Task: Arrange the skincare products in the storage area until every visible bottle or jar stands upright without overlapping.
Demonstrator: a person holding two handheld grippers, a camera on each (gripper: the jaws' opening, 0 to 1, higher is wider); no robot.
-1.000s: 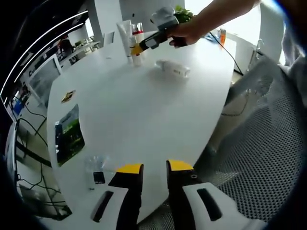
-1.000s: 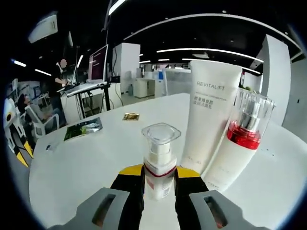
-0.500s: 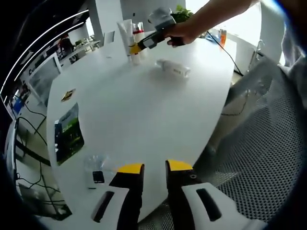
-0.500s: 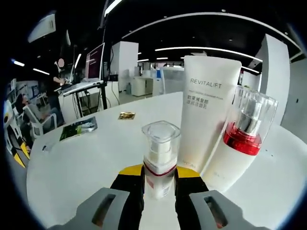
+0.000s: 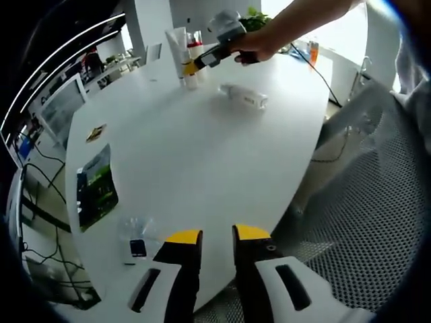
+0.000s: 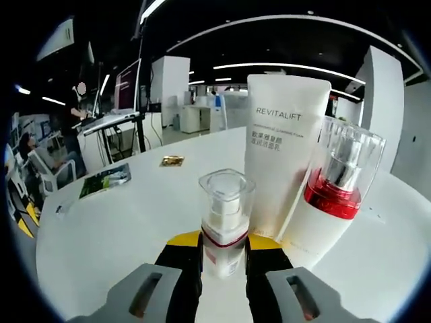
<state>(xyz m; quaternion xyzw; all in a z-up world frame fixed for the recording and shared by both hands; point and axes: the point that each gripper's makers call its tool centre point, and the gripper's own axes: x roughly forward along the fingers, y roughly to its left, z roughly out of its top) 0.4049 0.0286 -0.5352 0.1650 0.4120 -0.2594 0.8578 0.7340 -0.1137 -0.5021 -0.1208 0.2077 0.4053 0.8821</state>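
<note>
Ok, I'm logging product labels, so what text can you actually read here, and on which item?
"REVITALIFT": on the white tube standing upright.
Smaller lines under it on the tube: too blurred to read.
Lying bottle, label: too small to read.
Small pump bottle in the right gripper: no readable text.

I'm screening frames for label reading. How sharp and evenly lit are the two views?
Right gripper view: sharp up close, the tube lettering readable, background dark with bright ceiling strips. Left gripper view: window glare washes out the top, and the lying bottle is too small and soft to read; fisheye bends the table edge.
</note>
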